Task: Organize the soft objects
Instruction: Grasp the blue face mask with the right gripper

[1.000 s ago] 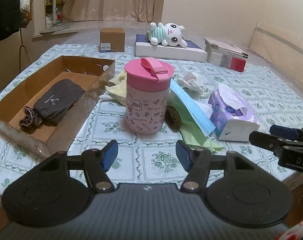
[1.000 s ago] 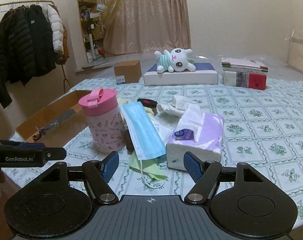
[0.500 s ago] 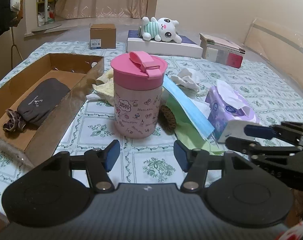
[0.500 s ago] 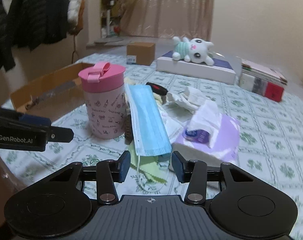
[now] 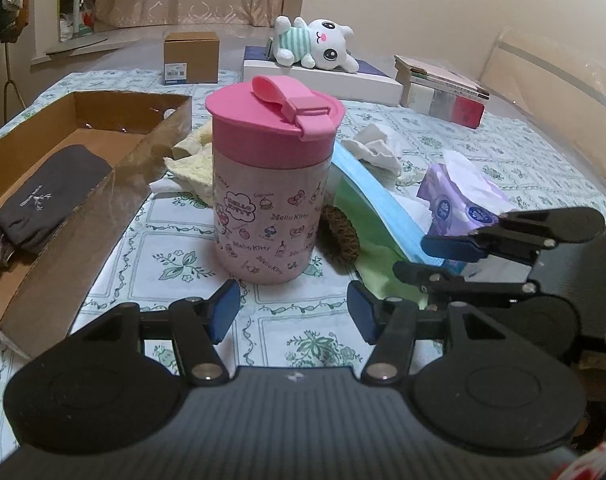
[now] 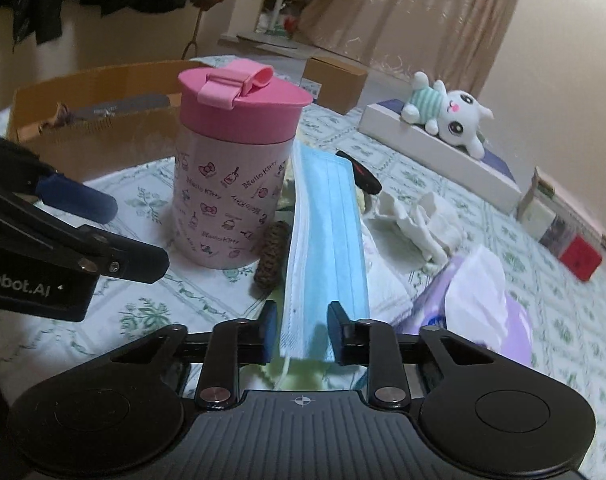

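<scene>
A blue face mask lies over a pile of soft things beside a pink Hello Kitty cup. My right gripper is open, its jaws on either side of the mask's near end. In the left wrist view the mask lies right of the cup. My left gripper is open and empty, just in front of the cup. A brown scrunchie, a green cloth, a yellow cloth and a white crumpled cloth lie around the cup.
A cardboard box at the left holds a dark pouch. A purple tissue pack lies at the right. A plush bunny lies on a white flat box; books and a small carton stand at the back.
My right gripper has moved forward and down to the mask's near end, its jaws narrowing around it. My left gripper has come closer to the cup.
</scene>
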The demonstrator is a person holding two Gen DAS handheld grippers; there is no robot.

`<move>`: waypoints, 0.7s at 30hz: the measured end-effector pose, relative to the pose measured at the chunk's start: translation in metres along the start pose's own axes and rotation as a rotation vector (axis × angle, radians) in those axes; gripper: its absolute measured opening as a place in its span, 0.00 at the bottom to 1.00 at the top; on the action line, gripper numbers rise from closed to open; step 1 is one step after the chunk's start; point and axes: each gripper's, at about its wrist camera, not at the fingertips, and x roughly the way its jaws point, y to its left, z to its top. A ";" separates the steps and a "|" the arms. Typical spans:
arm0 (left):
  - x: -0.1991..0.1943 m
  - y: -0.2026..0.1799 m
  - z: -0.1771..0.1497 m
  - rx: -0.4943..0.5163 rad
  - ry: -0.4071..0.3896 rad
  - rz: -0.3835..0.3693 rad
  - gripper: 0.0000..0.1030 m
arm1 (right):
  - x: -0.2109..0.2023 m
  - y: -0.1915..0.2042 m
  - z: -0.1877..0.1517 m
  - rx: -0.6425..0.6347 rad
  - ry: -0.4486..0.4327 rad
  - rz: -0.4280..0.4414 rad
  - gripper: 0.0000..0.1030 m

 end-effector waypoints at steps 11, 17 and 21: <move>0.008 -0.009 0.004 0.019 -0.001 -0.022 0.48 | -0.016 -0.015 0.001 0.071 -0.051 -0.026 0.00; 0.009 -0.021 0.006 0.041 -0.015 -0.045 0.42 | -0.046 -0.040 0.003 0.263 -0.086 0.017 0.00; 0.014 -0.030 0.011 0.058 -0.026 -0.059 0.42 | -0.067 -0.052 -0.003 0.371 -0.094 0.044 0.00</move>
